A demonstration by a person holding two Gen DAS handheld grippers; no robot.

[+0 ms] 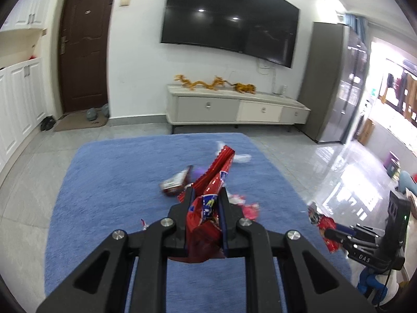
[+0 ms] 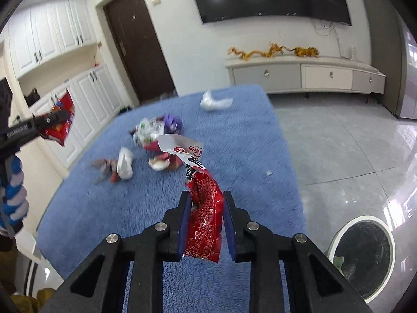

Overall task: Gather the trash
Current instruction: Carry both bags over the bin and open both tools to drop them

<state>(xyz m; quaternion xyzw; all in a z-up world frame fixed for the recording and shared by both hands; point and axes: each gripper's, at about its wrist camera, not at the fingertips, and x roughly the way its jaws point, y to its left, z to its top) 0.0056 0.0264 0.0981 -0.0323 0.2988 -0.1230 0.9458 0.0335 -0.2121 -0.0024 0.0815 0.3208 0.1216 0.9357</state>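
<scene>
Wrappers are gripped above the blue rug (image 1: 104, 182): left gripper (image 1: 207, 195) pinches a red snack bag (image 1: 216, 172), right gripper (image 2: 206, 200) clamps a red-and-white wrapper (image 2: 206, 203). Loose trash (image 2: 146, 133) lies farther off; bin (image 2: 365, 258) sits near right.

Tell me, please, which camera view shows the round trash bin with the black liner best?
The right wrist view: the trash bin sits at lower right on the glossy floor beside the blue rug, its white rim and black liner seen from above. The left wrist view does not show it.
</scene>
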